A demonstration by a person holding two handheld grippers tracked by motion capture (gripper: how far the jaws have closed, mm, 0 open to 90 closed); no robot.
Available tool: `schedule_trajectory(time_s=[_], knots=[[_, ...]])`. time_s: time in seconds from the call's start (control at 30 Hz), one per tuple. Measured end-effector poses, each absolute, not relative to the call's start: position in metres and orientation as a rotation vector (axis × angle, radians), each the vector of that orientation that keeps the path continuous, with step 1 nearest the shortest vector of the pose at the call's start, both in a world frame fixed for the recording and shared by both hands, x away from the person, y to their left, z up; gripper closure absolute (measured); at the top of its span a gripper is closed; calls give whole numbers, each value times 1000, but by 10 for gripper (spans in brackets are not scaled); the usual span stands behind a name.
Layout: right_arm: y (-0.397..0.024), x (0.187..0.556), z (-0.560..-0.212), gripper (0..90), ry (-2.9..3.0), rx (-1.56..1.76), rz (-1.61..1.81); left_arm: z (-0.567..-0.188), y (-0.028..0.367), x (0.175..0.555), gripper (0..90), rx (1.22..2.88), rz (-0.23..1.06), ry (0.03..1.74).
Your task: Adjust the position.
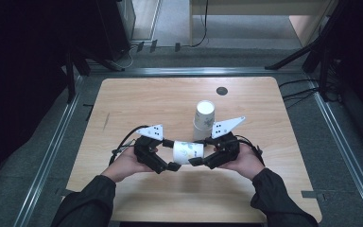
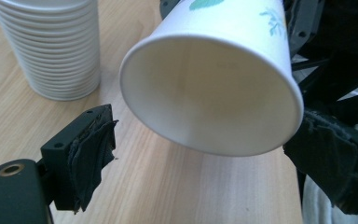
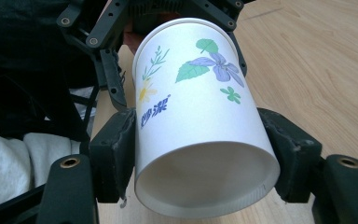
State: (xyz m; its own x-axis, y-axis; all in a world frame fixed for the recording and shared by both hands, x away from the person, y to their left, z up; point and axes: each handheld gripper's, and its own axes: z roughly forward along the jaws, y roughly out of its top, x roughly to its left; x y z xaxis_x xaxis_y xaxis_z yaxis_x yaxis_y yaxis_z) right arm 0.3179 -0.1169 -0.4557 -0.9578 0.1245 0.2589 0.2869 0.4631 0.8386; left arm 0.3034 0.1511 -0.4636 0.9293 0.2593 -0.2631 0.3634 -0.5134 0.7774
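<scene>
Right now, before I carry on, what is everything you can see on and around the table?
Paper cup: one, white with flower print, lying level between the two grippers above the table's near middle.
Cup stack: one, white, upright, just behind the held cup.
Table: one, light wood.
Round spot: one, dark, far side of the tabletop.
Left gripper: black, jaws open either side of the cup's mouth.
Right gripper: black, pads pressed on the cup near its base.

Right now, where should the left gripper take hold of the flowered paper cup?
At the open rim of the paper cup, which faces the left gripper. Its fingers already straddle the mouth unpressed. The right gripper clamps the base end, so close across the rim sides.
</scene>
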Motion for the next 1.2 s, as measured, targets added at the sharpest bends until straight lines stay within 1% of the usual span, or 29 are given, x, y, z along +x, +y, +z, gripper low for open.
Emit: schedule_trajectory(time_s=[0.03, 0.1, 0.43, 0.77, 0.9, 1.2], knots=[[-117, 318, -456, 333, -2543, -357, -1507, -464, 151, 303, 94, 2135, -146, 442], [-117, 318, -456, 333, -2537, -354, -1509, -464, 151, 304, 126, 2125, -153, 447], [-114, 317, -458, 333, -2519, -346, -1496, -466, 149, 305, 129, 2104, -157, 438], [-110, 317, -460, 333, -2508, -346, -1483, -465, 149, 304, 157, 2100, -157, 419], [-110, 318, -461, 334, -2510, -348, -1478, -465, 149, 303, 193, 2101, -146, 411], [-111, 319, -462, 333, -2499, -357, -1474, -465, 149, 303, 200, 2098, -140, 414]])
